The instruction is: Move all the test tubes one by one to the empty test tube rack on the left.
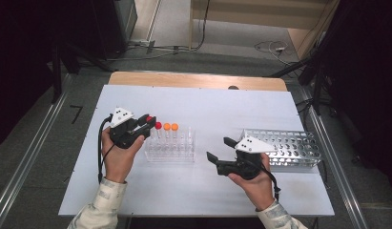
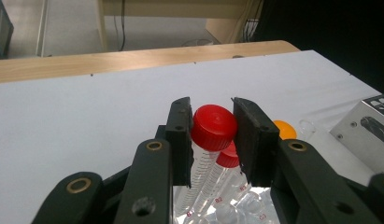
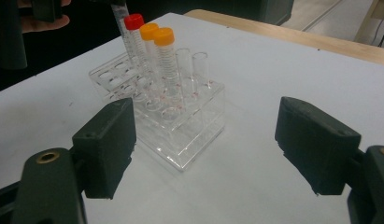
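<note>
- Gripping the red-capped tube (image 1: 149, 119) by its cap, the left claw (image 1: 147, 122) hangs at the left end of the clear rack (image 1: 170, 151) in the high view; the right claw (image 1: 220, 149) rests released on the white worktop (image 1: 208, 186), between that rack and the metal rack (image 1: 289, 149).
- In the left gripper view, both pads pinch the red cap, with a second red-capped tube (image 2: 227, 158) just beneath. The lift, I judge, should go straight up, so the tube's tip clears its hole without nudging that neighbour.
- The right gripper view gives what the others lack: two orange-capped tubes (image 3: 159, 51) standing upright beside the red one, empty open tubes (image 3: 192, 70) behind, and its own jaws spread wide with nothing between.
</note>
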Demonstrator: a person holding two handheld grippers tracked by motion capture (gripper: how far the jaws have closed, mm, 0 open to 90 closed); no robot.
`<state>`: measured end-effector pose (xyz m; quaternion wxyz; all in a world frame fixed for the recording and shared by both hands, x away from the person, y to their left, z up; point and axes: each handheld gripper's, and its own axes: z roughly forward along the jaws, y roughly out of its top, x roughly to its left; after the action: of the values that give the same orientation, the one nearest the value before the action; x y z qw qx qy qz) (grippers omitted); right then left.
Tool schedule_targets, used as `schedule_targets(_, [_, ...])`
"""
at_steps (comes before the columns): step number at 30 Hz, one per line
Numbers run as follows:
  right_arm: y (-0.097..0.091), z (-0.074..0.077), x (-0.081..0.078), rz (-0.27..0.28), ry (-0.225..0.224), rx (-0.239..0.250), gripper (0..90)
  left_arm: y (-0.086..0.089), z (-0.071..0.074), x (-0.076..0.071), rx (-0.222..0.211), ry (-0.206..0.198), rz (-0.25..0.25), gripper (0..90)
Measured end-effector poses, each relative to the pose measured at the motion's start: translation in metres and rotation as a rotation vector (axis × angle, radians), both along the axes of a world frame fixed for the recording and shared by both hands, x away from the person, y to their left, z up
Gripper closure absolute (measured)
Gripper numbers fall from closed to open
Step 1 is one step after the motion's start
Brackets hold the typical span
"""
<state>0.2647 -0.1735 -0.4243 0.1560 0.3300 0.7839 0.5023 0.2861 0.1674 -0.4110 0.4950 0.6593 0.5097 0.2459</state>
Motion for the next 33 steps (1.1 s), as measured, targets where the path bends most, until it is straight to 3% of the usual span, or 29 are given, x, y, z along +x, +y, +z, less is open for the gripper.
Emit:
schedule_targets(11, [-0.0001,-0.0002,-0.0002,0.0,0.001,0.0,19.1,0.0017,0.0014,-0.0014,-0.014,-0.002,0.005,61.9])
schedule_targets(22, [-0.0009,-0.0006,0.0004,-0.002,0.0,0.0,19.1,0.0012,0.004,-0.0017,-0.063,-0.001,-0.006,37.5])
schedule_targets(33, [-0.0057,-0.0021,0.0015,-0.013,0.003,-0.004,19.1,0.004,0.0071,-0.0047,-0.086,-0.003,-0.012,30.3])
